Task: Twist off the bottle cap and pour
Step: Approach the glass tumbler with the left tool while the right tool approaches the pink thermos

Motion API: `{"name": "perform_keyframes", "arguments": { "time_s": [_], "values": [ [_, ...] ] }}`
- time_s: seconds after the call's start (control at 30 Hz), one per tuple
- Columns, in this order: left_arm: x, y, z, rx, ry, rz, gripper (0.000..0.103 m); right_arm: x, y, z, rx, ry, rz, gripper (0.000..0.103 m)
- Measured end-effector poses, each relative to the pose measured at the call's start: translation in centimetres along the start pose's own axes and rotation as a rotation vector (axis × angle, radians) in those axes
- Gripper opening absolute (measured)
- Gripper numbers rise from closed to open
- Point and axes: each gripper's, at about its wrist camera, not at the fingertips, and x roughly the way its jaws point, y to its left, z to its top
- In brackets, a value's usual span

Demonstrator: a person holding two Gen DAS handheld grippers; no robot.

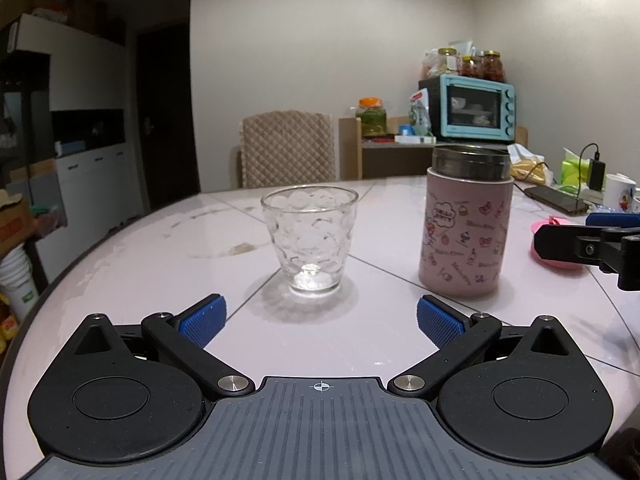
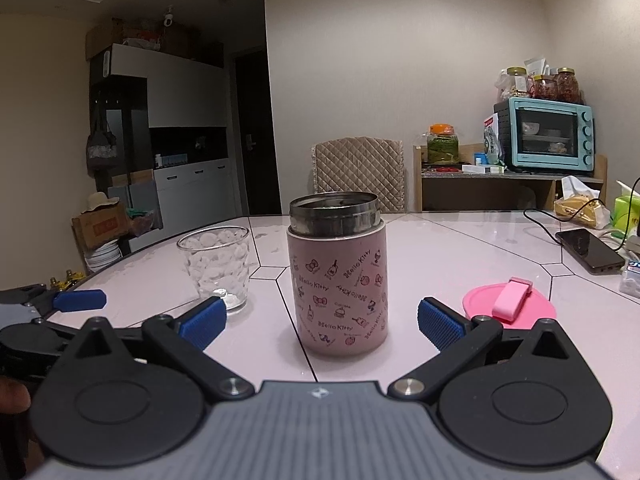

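Observation:
A pink Hello Kitty bottle (image 1: 466, 236) stands upright on the table with its steel neck uncapped; in the right wrist view (image 2: 340, 280) it stands straight ahead. Its pink cap (image 2: 510, 304) lies on the table to the bottle's right, also seen in the left wrist view (image 1: 554, 244). An empty dimpled glass (image 1: 310, 240) stands left of the bottle, also in the right wrist view (image 2: 218, 266). My left gripper (image 1: 320, 320) is open and empty, just short of the glass. My right gripper (image 2: 320, 322) is open and empty, just short of the bottle.
A white tiled table (image 1: 160, 264) curves away at the left. A phone (image 2: 590, 250) on a cable, tissue packs and a mug (image 1: 620, 192) lie at the right. A quilted chair (image 1: 286, 150) stands behind, and a shelf with a blue oven (image 2: 546, 138).

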Motion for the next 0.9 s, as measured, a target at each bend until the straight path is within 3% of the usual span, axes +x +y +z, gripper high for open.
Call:
{"name": "perform_keyframes", "arguments": {
  "time_s": [0.9],
  "values": [
    [4.7,1.4,2.6,0.015,0.009,-0.037,0.103,4.4,-0.2,1.3,0.000,0.022,-0.011,0.103]
  ]
}}
